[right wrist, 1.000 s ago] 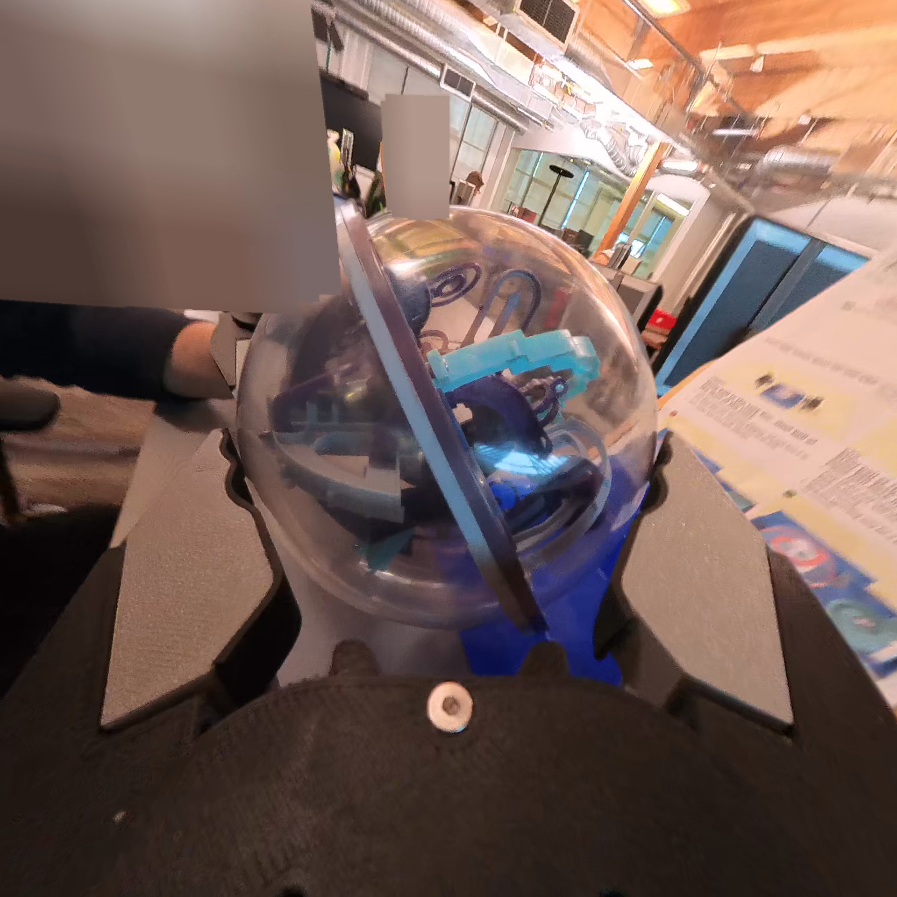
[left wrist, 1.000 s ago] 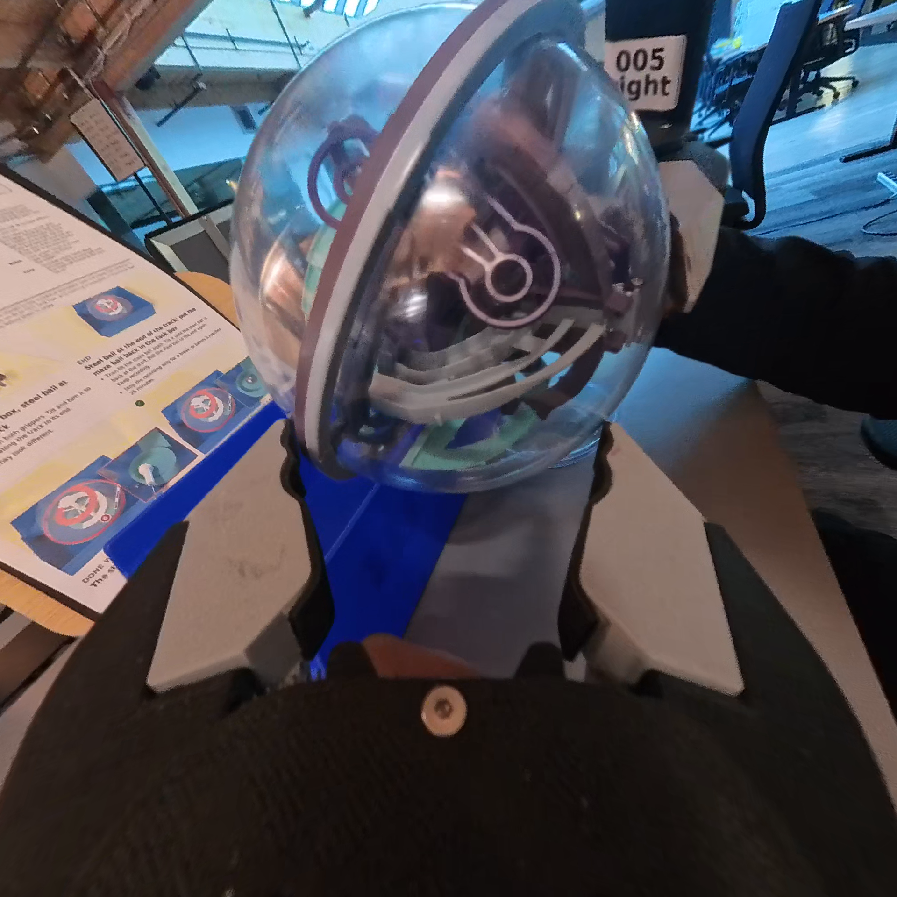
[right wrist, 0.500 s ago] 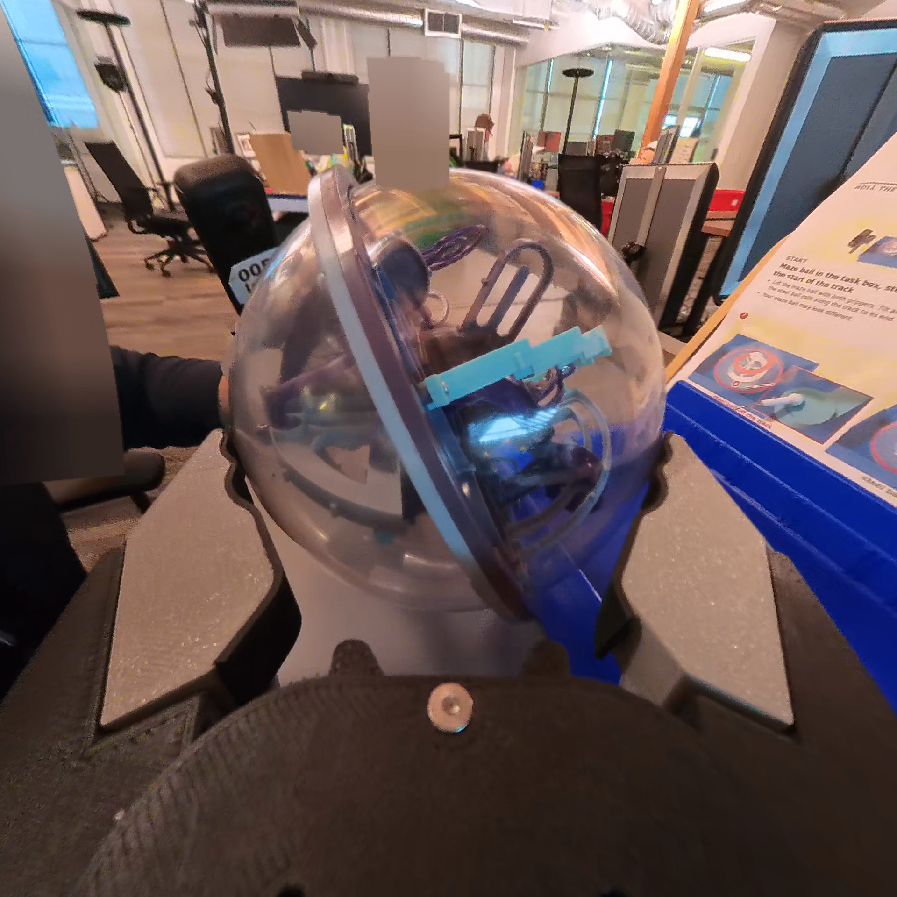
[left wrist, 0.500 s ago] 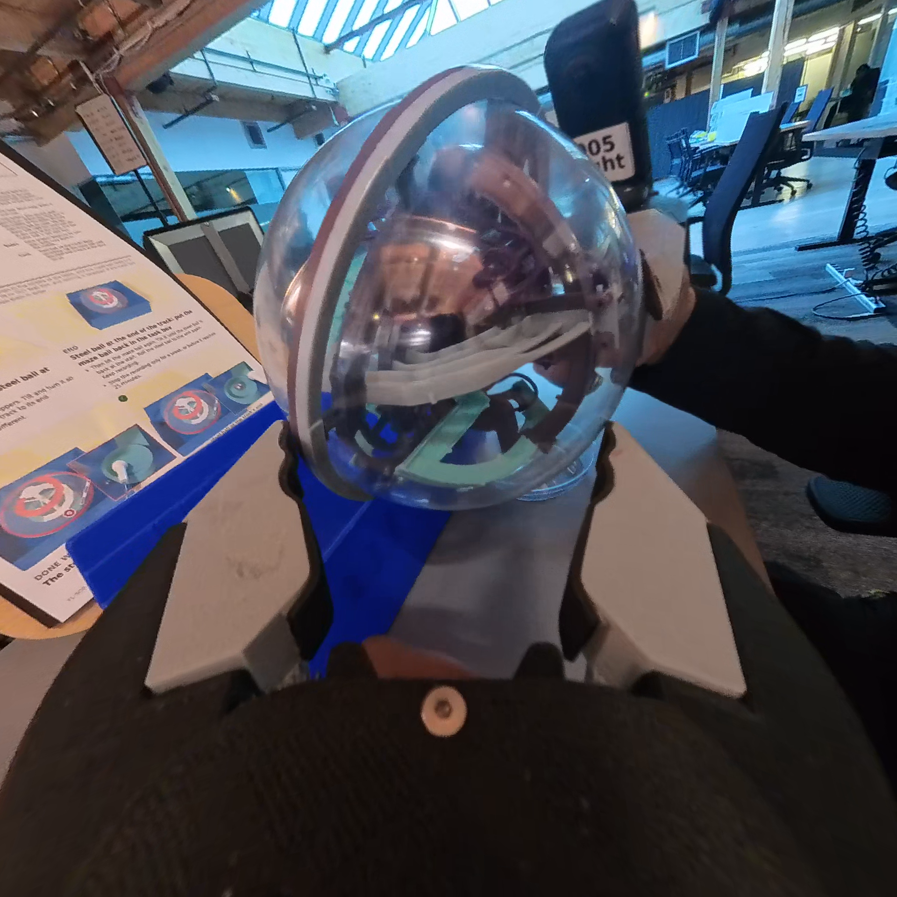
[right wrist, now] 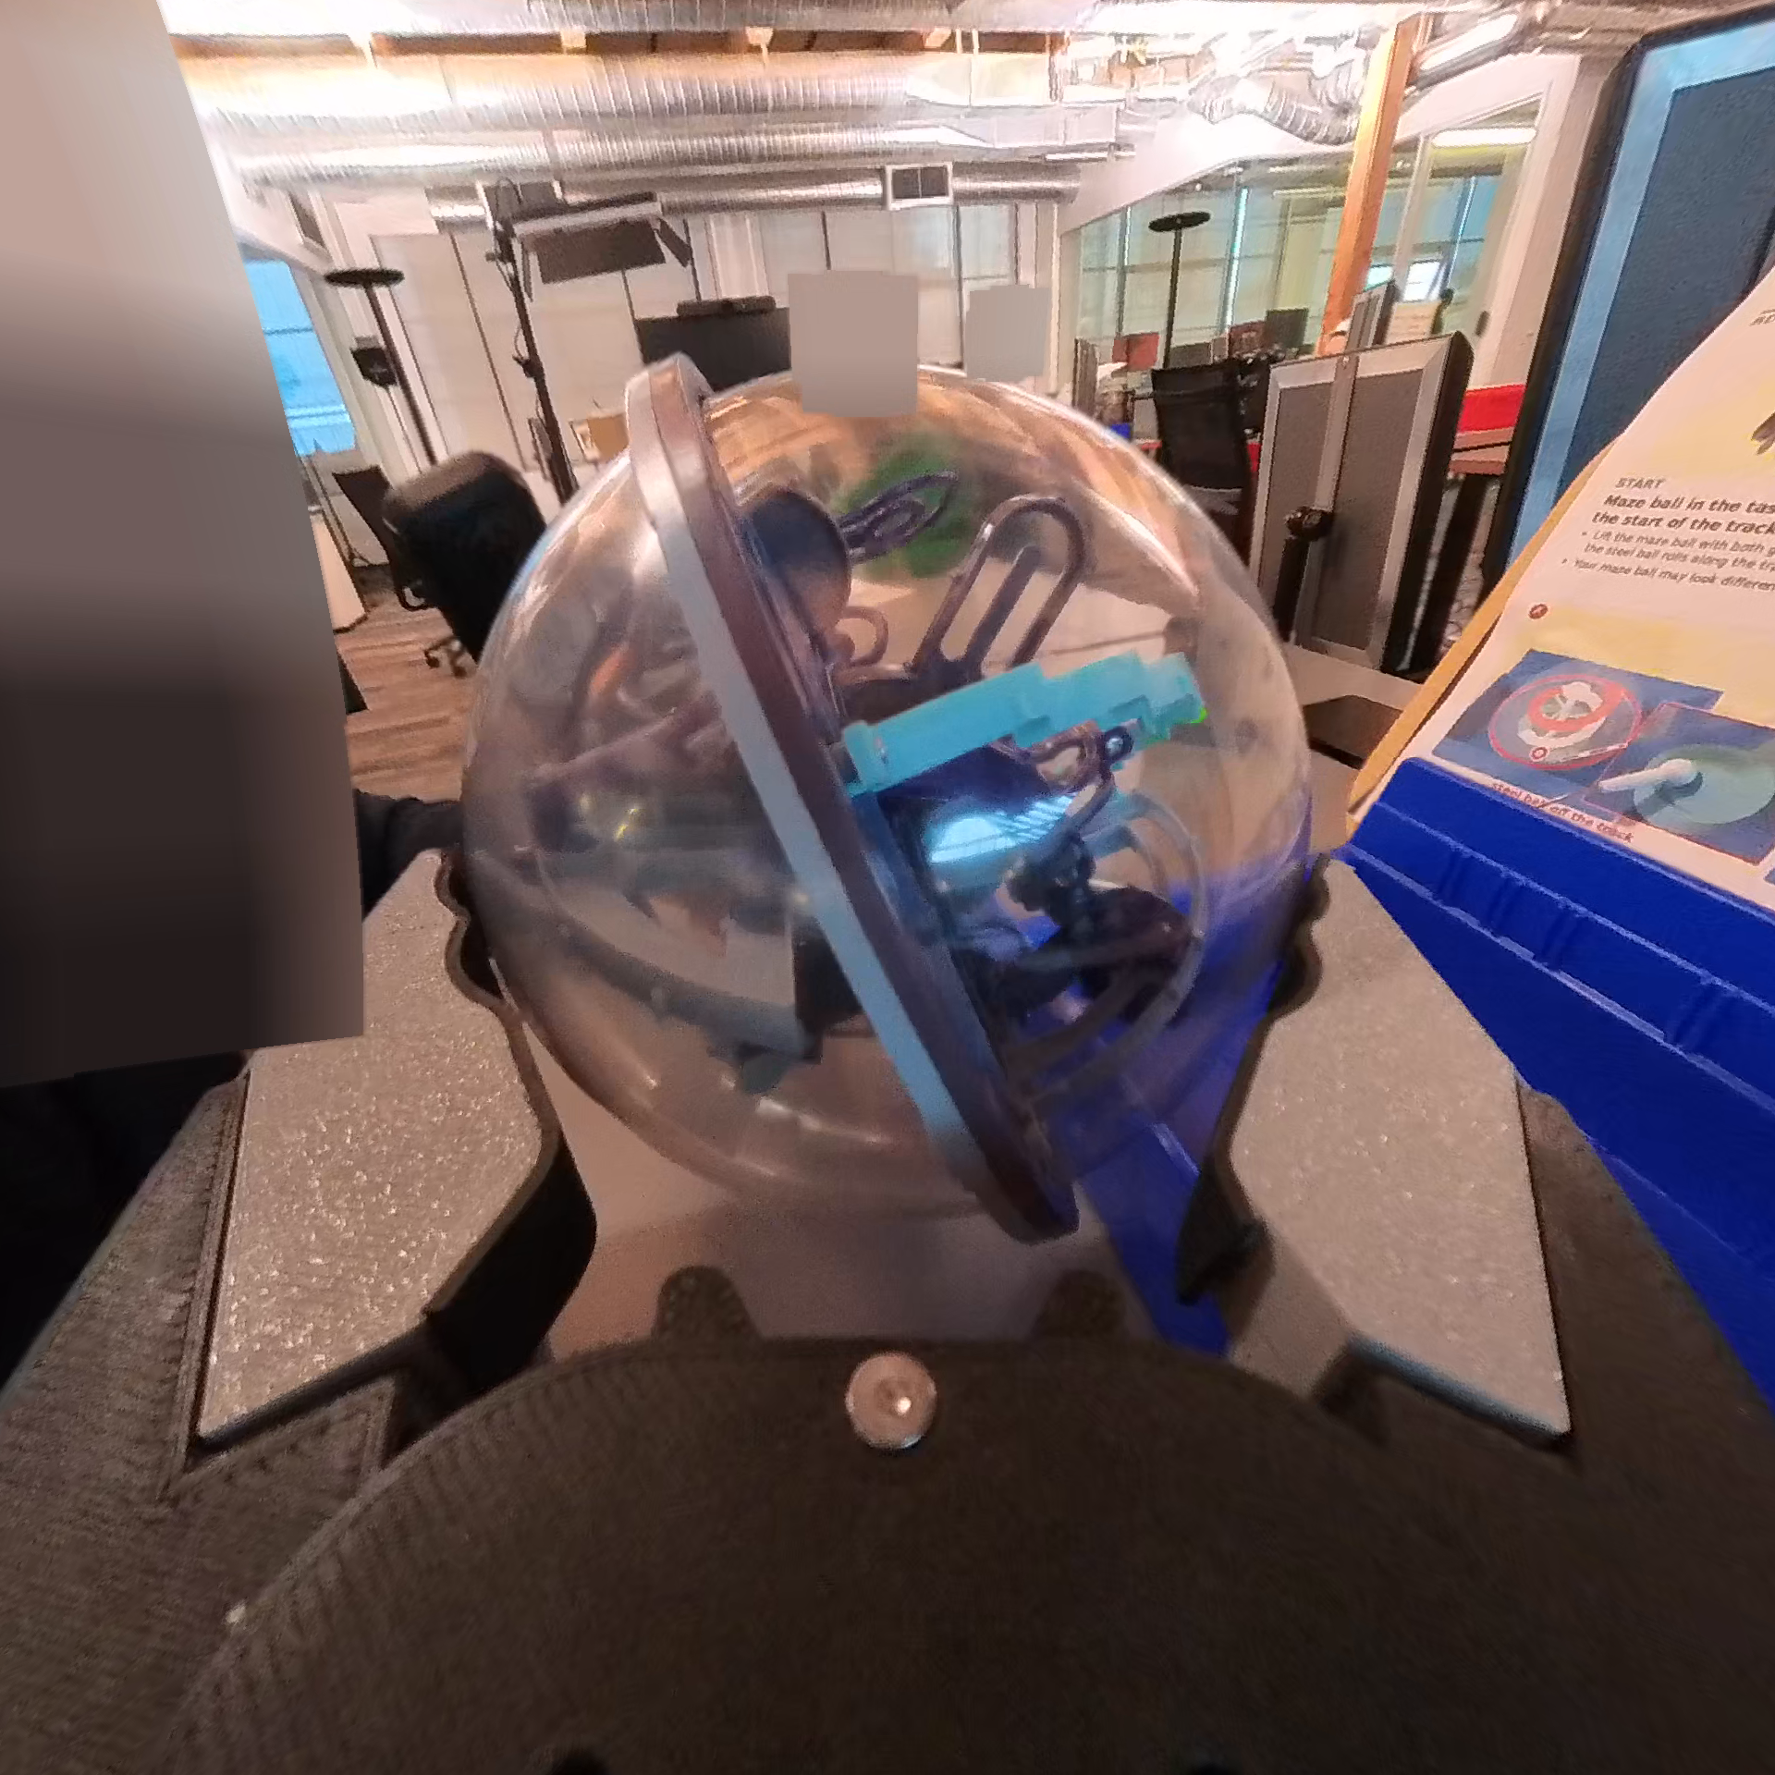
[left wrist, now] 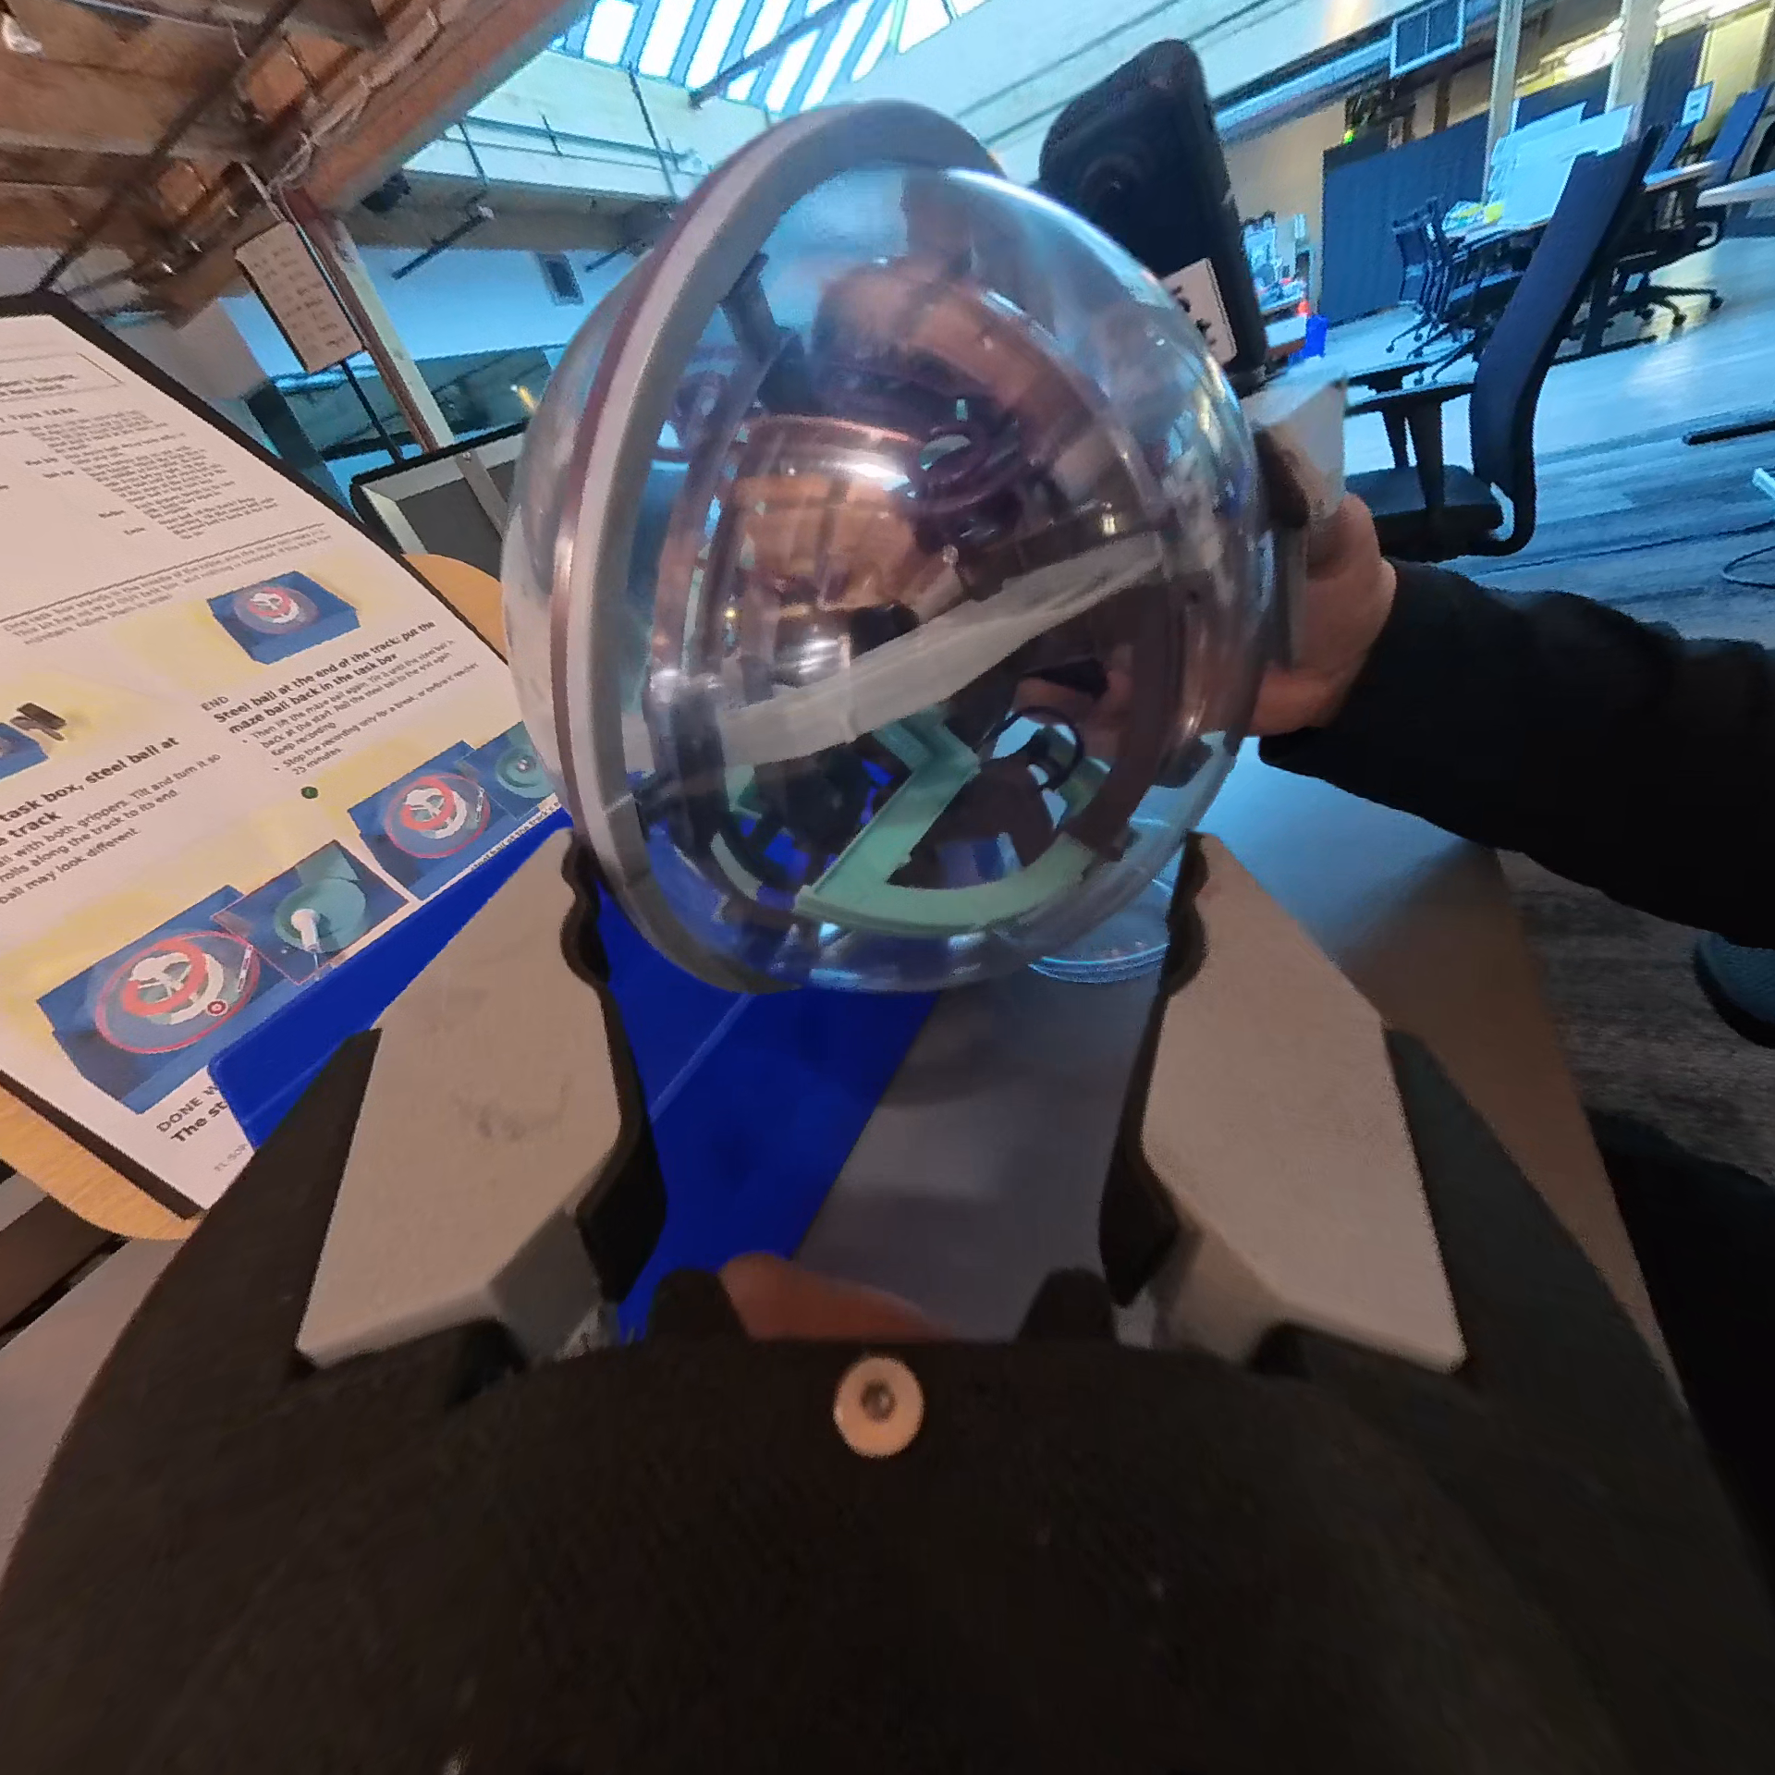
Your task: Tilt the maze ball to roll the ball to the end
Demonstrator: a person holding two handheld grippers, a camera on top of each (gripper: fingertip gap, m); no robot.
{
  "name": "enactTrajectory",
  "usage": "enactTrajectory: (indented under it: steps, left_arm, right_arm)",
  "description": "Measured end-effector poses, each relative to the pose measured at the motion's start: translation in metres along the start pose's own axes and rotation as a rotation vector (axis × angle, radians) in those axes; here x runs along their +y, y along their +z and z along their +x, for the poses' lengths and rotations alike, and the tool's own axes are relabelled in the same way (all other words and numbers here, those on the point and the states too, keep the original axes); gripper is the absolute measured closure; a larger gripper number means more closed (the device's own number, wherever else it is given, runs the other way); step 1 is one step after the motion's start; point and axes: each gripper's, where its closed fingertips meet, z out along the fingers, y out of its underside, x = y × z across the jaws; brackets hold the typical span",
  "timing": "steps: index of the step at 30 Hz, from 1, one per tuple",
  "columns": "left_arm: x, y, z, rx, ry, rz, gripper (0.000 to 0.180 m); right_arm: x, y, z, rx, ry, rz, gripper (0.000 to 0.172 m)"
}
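The maze ball [left wrist: 884, 547] is up in the air, off the table [left wrist: 970, 1133], held from two sides. The left hand-held gripper [left wrist: 879, 893] has its two grey fingers [left wrist: 490, 1057] spread wide, and their dark wavy inner edges press on the low sides of the ball. The right hand-held gripper [right wrist: 884, 912] is spread wider, and its fingers [right wrist: 384, 1133] hug the ball at its widest part.

The ball is round, clear, hard and shiny. A flat grey ring [right wrist: 768, 788] runs around it and leans over to one side. Inside sit thin curved tracks, a light green piece [left wrist: 922, 864] and a bright blue-green bar [right wrist: 1018, 711]. The small steel ball cannot be made out.

Under the left hand-held gripper, a blue box [left wrist: 749, 1085] lies to its left and smooth grey table to its right. Just past the box stands a tilted board with a printed sheet [left wrist: 192, 749]. That edge is close to the ball. Straight ahead of the right hand-held gripper the room is open, with chairs [right wrist: 451, 567] far back. A person's hand [left wrist: 1325, 615] shows at the far right side of the ball.
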Motion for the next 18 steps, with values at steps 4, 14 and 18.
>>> enactTrajectory:
  steps: [4,14,18]
  left_arm:
    - [0.0048,0.0025,0.0015,-0.006,0.008,-0.015,0.069]
    - [0.0078,0.0063,0.0063,-0.042,0.033,-0.007,0.069]
    - [0.0094,0.0091,0.0098,-0.070,0.028,-0.001,0.067]
  right_arm:
    - [-0.0049,-0.0035,0.0011,-0.001,0.019,0.025,0.015]
    - [-0.0046,-0.0078,-0.0012,-0.013,-0.036,0.035,0.015]
    - [-0.0023,-0.0103,-0.0013,-0.026,-0.033,0.030,0.015]
